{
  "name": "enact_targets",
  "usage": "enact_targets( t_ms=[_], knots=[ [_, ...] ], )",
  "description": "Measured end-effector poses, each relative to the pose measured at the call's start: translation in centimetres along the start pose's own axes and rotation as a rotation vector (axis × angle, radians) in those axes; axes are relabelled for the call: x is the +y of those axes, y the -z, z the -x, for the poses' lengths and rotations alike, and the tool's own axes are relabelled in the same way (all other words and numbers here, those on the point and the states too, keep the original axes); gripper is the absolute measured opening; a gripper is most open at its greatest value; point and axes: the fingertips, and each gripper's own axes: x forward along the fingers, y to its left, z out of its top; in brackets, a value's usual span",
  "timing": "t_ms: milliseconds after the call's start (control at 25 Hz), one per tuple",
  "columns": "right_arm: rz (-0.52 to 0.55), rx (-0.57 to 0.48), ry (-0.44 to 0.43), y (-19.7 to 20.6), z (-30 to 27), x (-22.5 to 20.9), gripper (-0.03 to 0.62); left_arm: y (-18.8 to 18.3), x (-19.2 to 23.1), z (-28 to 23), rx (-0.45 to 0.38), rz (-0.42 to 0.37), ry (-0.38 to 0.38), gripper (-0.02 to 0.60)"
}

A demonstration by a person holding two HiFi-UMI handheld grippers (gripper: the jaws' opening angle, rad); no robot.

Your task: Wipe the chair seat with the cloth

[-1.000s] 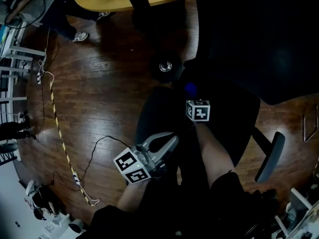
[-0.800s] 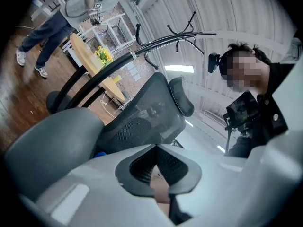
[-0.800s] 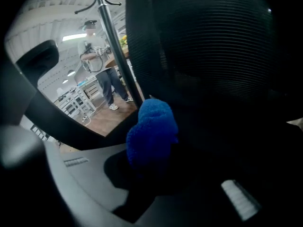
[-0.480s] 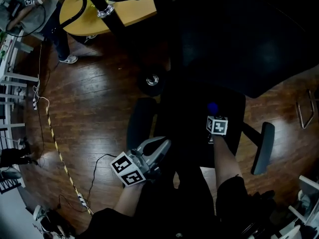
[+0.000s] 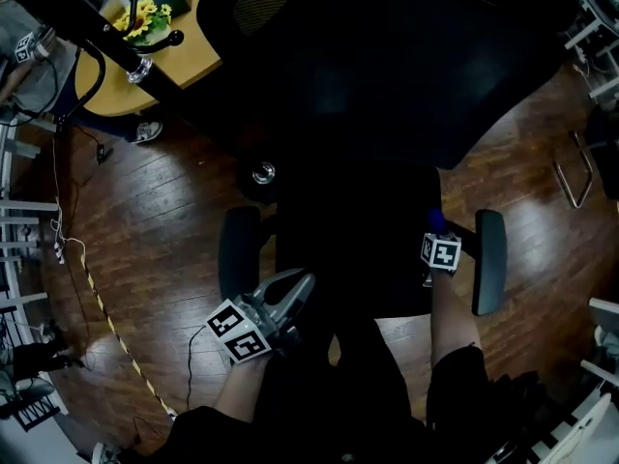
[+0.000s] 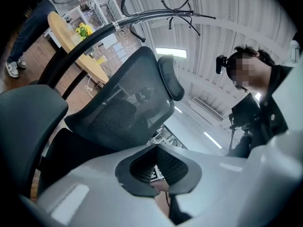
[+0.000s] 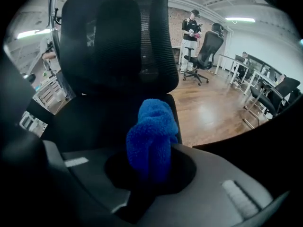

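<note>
A black office chair fills the middle of the head view, its seat (image 5: pixel 348 240) below the mesh backrest (image 5: pixel 387 66). My right gripper (image 5: pixel 435 232) is over the seat's right side, close to the right armrest (image 5: pixel 488 259). It is shut on a bunched blue cloth (image 5: pixel 434 221). In the right gripper view the cloth (image 7: pixel 151 136) sticks up between the jaws of the right gripper (image 7: pixel 149 167), with the seat (image 7: pixel 90 122) and backrest (image 7: pixel 118 37) ahead. My left gripper (image 5: pixel 295 288) hovers at the seat's front left, shut and empty. The left gripper (image 6: pixel 158 174) points up at the backrest (image 6: pixel 123 108).
The left armrest (image 5: pixel 237 254) stands just beyond the left gripper. Dark wood floor (image 5: pixel 164 211) surrounds the chair, with a cable (image 5: pixel 102 307) at the left. A round wooden table (image 5: pixel 174 46) with yellow flowers lies at the upper left. Another chair (image 7: pixel 204 51) and a standing person (image 7: pixel 191 25) are farther off.
My right gripper has carried the blue cloth across the seat from its middle to its right side near the armrest. The left gripper has stayed at the front left.
</note>
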Motion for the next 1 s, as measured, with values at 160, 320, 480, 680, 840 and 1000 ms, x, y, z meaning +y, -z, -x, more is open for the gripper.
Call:
enact_targets(
  t_ms=[160,320,480,680,840,1000],
  knots=[
    [-0.008,0.006,0.042,-0.3,0.4,-0.7,0.035,-0.2,-0.5,-0.3,0.000,-0.013,0.011,0.002],
    [0.005,-0.048,0.026,-1.7,0.2,3.2,0.035,-0.5,-0.4,0.7,-0.022,-0.013,-0.002,0.002],
    [0.058,-0.058,-0.170,-3.2,-1.3,14.3,0.035,-1.4,0.1,2.3,-0.080,-0.013,-0.035,0.002],
    [0.168,0.010,-0.417,-1.2,-1.0,29.7,0.035,-2.9,0.5,4.9,-0.158,-0.013,-0.089,0.002],
    [0.226,0.040,-0.550,0.3,-0.6,38.0,0.035,-3.7,1.0,7.5,-0.215,-0.012,-0.134,0.002],
    [0.258,0.071,-0.556,2.1,-1.3,40.1,0.035,-3.7,1.8,9.5,-0.251,-0.005,-0.178,0.002]
  ],
)
